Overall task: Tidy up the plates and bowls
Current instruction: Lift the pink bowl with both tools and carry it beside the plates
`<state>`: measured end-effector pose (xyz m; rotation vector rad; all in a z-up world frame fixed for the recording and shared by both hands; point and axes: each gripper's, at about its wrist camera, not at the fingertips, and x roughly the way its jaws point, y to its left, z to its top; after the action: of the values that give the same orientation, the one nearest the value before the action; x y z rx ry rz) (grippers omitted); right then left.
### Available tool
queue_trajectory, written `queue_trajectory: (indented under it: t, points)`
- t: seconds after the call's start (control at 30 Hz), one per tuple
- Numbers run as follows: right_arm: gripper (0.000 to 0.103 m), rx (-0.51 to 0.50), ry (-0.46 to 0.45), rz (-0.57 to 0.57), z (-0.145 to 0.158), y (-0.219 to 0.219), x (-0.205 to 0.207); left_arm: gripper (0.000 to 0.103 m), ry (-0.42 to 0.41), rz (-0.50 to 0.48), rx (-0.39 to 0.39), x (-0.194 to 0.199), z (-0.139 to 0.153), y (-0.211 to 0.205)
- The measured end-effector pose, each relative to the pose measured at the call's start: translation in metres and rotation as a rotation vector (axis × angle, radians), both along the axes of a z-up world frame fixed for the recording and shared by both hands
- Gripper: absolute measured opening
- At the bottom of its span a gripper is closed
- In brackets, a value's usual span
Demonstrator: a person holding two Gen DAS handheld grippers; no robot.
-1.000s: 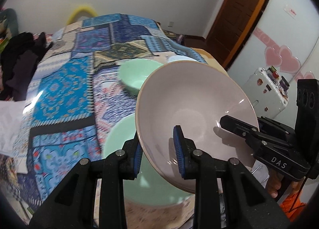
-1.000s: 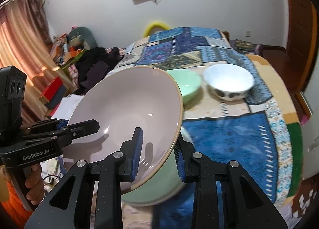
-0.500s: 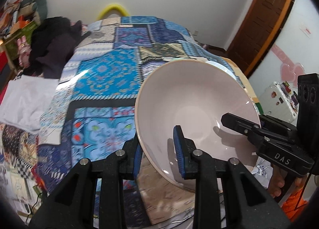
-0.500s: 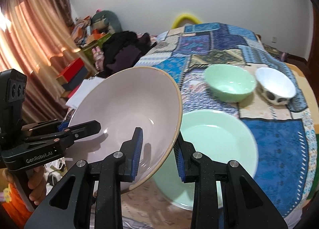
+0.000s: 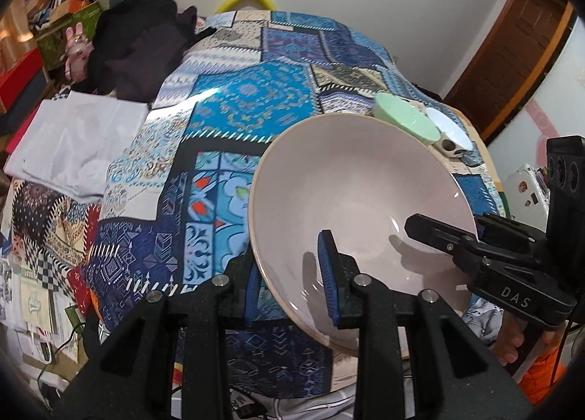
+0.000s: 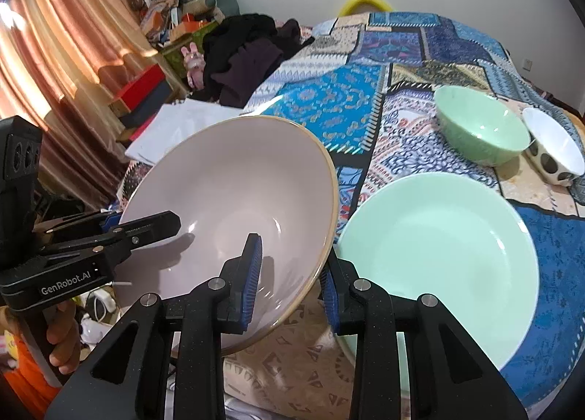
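the person holds a wide, shallow pale pink ceramic bowl with a tan rim (image 5: 351, 208) in the air over the near edge of a bed covered by a blue patchwork blanket (image 5: 252, 98). both tools grip it at once. the left gripper (image 5: 292, 284) pinches the bowl's near rim, one blue pad inside and one outside. the right gripper (image 6: 290, 286) pinches the opposite side of the rim in the same way.

the right wrist view shows a big flat mint green plate (image 6: 442, 259) lying on the blanket just beside the pink bowl; in the left wrist view this plate is hidden behind the bowl. both views show a small mint green bowl (image 6: 479, 131) and, touching it or nearly so, a white bowl with dark spots outside (image 6: 555, 146), both farther back on the bed. the left view shows more of a white folded cloth (image 5: 76, 138) and a dark heap of clothes (image 5: 142, 43) at the left side.

the pink bowl is tilted, its opening faces up and toward the person, and the far rim stands higher than the near rim. it is round, so it has no long axis.
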<state>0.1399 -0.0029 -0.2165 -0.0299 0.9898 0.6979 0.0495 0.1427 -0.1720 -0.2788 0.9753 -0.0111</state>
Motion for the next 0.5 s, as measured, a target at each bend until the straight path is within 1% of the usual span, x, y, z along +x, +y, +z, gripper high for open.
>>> queue_trajectory:
  t: [0.5]
  points:
    - [0.028,-0.066,0.073,0.060,-0.032,0.029,0.008,0.029,0.079,0.050,-0.039,0.010,-0.044,0.030]
